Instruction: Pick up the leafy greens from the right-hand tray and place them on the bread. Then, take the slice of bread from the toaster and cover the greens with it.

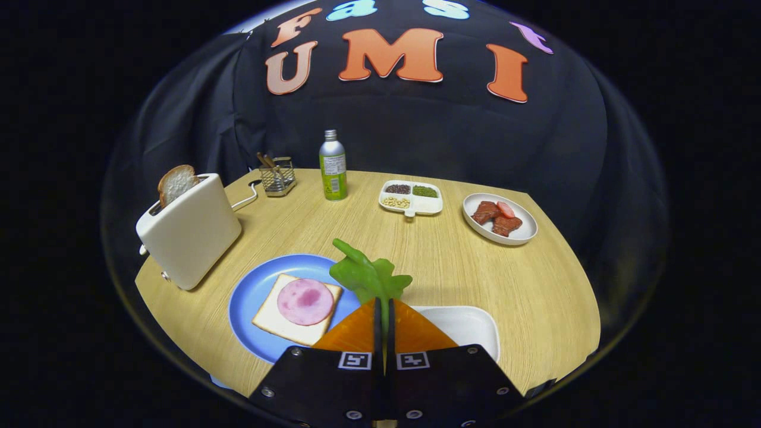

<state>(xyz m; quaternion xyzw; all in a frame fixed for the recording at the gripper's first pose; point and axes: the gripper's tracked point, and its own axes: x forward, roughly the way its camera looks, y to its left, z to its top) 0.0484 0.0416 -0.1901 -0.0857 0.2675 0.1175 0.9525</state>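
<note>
Pinched between the gripper (383,318) fingers, the leafy greens (367,276) stand with their long axis pointing toward eleven o'clock, raised beside the blue plate (252,291). On it, at nine o'clock, lies the bread (270,315) topped with ham (305,301).

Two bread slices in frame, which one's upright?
The bread slice in the toaster stands upright in its slot. The other slice lies flat on the blue plate under ham. The gripper holds the greens.
</note>
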